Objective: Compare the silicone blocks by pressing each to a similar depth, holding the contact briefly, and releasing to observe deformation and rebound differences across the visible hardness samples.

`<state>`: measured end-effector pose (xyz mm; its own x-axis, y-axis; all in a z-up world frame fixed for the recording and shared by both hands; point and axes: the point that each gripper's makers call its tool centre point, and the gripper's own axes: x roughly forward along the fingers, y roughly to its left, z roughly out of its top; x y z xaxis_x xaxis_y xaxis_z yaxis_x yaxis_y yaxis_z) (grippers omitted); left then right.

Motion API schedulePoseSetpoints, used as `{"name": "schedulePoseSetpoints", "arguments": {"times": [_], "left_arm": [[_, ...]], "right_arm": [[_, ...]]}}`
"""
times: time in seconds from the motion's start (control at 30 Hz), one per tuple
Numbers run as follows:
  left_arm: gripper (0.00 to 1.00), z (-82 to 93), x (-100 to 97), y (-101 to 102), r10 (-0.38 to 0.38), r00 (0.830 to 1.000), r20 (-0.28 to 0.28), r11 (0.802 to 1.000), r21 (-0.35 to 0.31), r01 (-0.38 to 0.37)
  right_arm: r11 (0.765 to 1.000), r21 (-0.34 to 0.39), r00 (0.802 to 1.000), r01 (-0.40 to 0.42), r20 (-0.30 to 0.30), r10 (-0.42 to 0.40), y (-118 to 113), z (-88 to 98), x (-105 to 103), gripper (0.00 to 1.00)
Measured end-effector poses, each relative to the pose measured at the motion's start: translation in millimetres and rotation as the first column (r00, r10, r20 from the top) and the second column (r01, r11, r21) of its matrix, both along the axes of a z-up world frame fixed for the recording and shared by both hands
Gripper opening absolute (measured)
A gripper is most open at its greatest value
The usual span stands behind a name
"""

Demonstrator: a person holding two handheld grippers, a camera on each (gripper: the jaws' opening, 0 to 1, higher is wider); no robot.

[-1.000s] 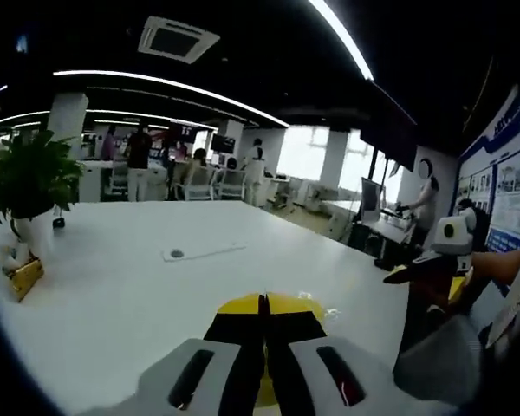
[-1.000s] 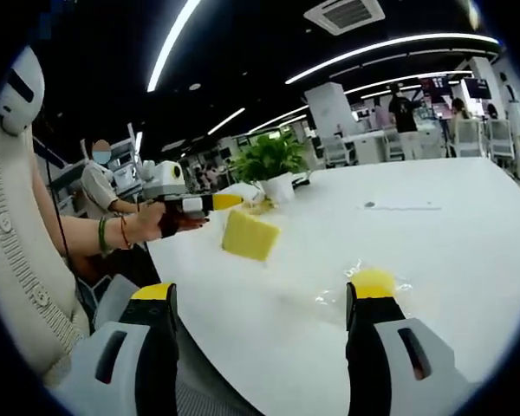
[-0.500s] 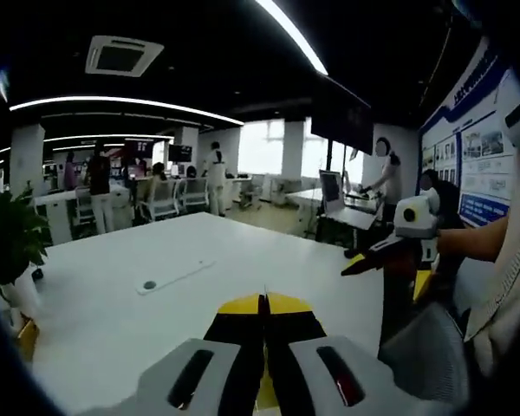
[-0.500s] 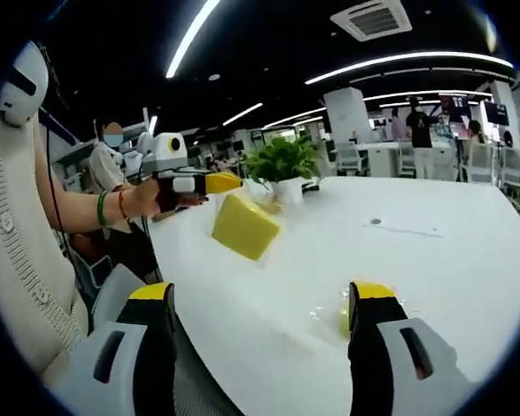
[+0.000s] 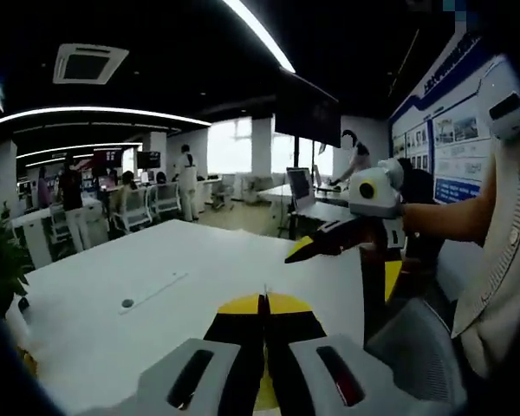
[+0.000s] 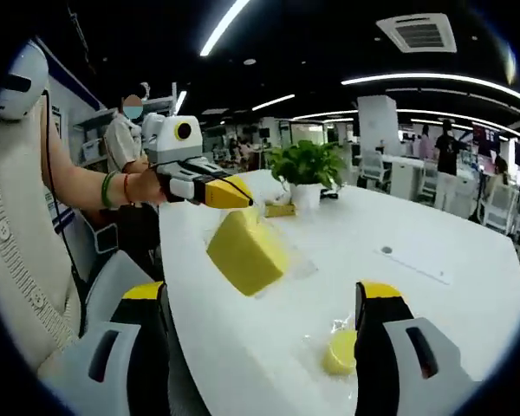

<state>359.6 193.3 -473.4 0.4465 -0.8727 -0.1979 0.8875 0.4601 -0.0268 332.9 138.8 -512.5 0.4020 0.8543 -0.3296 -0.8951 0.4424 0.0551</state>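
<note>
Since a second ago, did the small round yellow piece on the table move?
Cannot tell. The small round yellow piece sits by the right gripper's jaw throughout, but the camera swung, shifting the plant too.

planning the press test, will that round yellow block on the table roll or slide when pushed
The round yellow block appears to lie flat on the white table, so it should probably not roll. It seems to sit in clear wrap, which may let it slide on the glossy top. As silicone, it will likely dent and rebound.

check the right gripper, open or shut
Open. In the right gripper view its two yellow-tipped jaws stand wide apart on the right gripper, with the white table showing in the gap and nothing held.
</note>
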Motion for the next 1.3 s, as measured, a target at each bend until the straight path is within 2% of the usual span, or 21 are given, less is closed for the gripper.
{"name": "schedulePoseSetpoints", "arguments": {"times": [0.3, 0.47, 0.7, 0.9, 1.03, 1.13, 1.17, 1.3], "left_arm": [[0.00, 7.8, -8.6, -10, -0.074, 0.997, 0.010, 0.997, 0.005, 0.074], [0.00, 16.3, -15.5, -16, -0.122, 0.992, 0.029, 0.992, 0.008, 0.122], [0.00, 19.2, -25.7, -21, -0.181, 0.983, 0.036, 0.983, 0.017, 0.181], [0.00, 25.6, -32.9, -21, -0.213, 0.976, 0.045, 0.977, 0.007, 0.212], [0.00, 30.3, -37.1, -21, -0.232, 0.971, 0.057, 0.973, -0.001, 0.233], [0.00, 30.3, -37.3, -20, -0.236, 0.970, 0.066, 0.972, 0.004, 0.236], [0.00, 30.1, -38.0, -20, -0.238, 0.969, 0.064, 0.971, 0.004, 0.239], [0.00, 29.7, -43.2, -20, -0.251, 0.965, 0.077, 0.968, 0.016, 0.251]], "right_arm": [[0.993, -0.050, 0.994, -0.111, -0.007, 0.111, 31, -4.8, 11, 0.84], [0.982, -0.073, 0.985, -0.173, -0.014, 0.173, 49, -7.6, 16, 0.83], [0.968, -0.087, 0.972, -0.234, -0.039, 0.231, 67, -14.3, 20, 0.80], [0.936, -0.096, 0.940, -0.337, -0.095, 0.329, 80, -22.3, 4, 0.65], [0.926, -0.096, 0.928, -0.366, -0.109, 0.355, 86, -24.7, -2, 0.58], [0.920, -0.096, 0.922, -0.381, -0.108, 0.371, 88, -24.5, -6, 0.48], [0.916, -0.096, 0.920, -0.389, -0.090, 0.381, 89, -23.0, -6, 0.46], [0.911, -0.091, 0.915, -0.402, -0.084, 0.395, 89, -21.6, -11, 0.41]]}}
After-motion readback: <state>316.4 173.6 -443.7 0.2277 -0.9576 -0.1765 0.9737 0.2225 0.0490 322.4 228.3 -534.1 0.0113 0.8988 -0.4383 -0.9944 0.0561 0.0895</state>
